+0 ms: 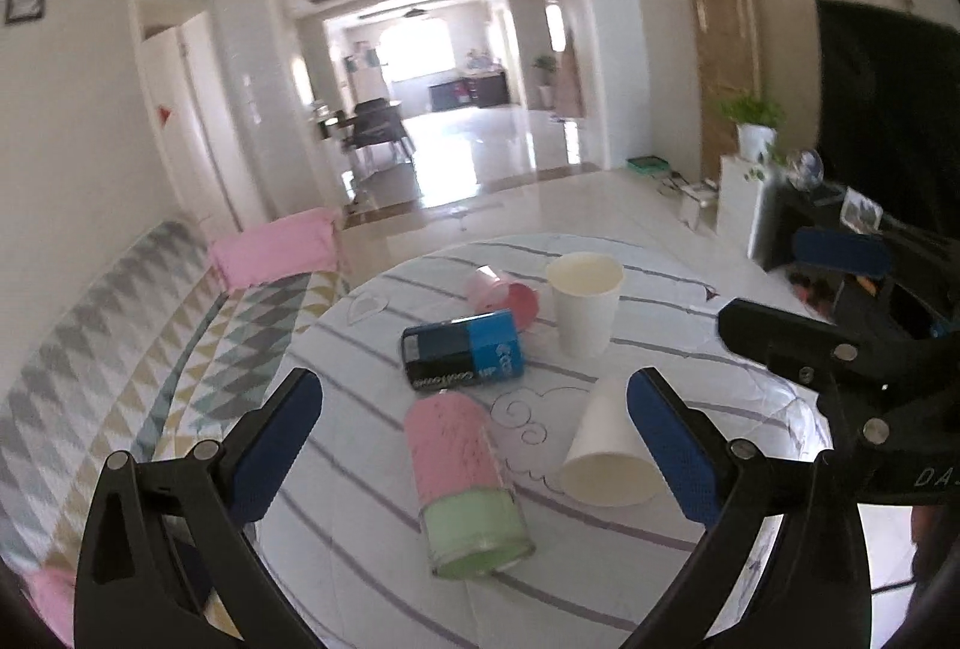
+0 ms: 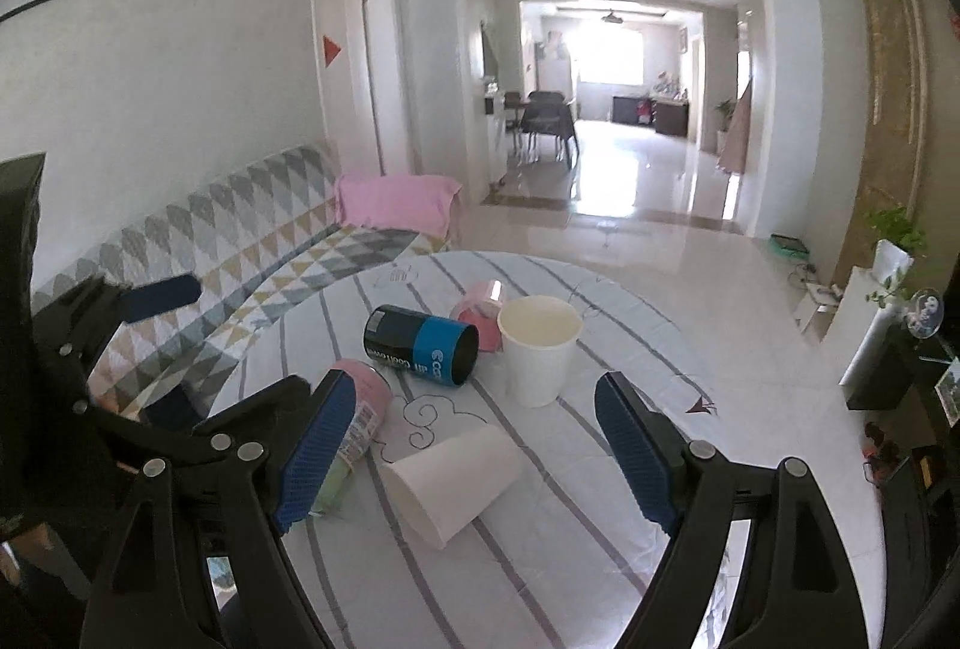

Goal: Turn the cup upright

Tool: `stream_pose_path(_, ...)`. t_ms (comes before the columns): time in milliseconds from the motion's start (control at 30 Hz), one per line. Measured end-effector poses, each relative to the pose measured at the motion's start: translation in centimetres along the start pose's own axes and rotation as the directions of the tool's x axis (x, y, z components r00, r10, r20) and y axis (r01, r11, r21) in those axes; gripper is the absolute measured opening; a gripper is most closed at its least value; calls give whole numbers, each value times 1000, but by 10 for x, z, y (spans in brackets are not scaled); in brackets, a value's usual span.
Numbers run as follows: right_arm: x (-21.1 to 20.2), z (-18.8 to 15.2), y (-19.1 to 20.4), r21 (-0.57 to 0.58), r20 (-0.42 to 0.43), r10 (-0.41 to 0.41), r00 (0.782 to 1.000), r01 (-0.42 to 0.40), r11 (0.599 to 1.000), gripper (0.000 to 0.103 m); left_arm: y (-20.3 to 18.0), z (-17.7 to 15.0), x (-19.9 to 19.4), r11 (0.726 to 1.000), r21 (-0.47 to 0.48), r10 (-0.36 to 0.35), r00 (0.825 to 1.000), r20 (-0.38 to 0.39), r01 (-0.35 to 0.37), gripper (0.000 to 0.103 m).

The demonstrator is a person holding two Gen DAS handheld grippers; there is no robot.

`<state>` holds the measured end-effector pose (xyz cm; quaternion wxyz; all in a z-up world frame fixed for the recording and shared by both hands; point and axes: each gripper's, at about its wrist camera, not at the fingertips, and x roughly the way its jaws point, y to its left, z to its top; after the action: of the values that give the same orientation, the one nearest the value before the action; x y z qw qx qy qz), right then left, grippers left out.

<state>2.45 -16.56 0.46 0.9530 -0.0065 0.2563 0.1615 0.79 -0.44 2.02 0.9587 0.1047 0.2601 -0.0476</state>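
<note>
Both wide open, empty: left claw (image 1: 474,445) and right claw (image 2: 474,445) above striped desk (image 2: 600,559); one white cup (image 2: 537,349) upright at far side; near white cup (image 2: 450,478) on its side, unflipped, ungrasped.

Two wrist views, angled down from near above, left claw's leftward of right's, sharing the striped table (image 1: 630,559).

I note blue pads (image 1: 276,445) on black tongs. Between my left tongs lies a pink-and-green cup (image 1: 465,481); beyond it a black-and-blue cup (image 1: 465,352), a pink cup (image 1: 504,296) and two white paper cups (image 1: 585,310). The tablecloth (image 1: 600,589) is white with grey stripes.
</note>
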Motion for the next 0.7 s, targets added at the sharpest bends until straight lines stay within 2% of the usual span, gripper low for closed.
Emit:
stream_pose_path(133, -13, -4, 5, 4, 45, -85, 995, 85, 996, 83, 4, -7, -8, 996, -73, 42, 999, 9, -42, 103)
stream_pose_path(200, -19, -6, 10, 3, 85, -150, 985, 150, 989, 83, 4, -10, -15, 993, -94, 67, 998, 21, -64, 103)
stream_pose_path(300, -27, -9, 14, 7, 112, -204, 973, 204, 979, 83, 7, -13, -25, 988, -135, 80, 996, 43, -73, 103)
stream_pose_path(433, -36, -15, 11, 60, 137, -193, 972, 186, 981, 83, 9, -18, -30, 983, -177, 66, 996, 57, -55, 103)
stream_pose_path(700, -43, -21, 9, 79, 136, -220, 966, 211, 974, 83, 1, -23, -30, 983, -170, 69, 997, 38, -62, 103)
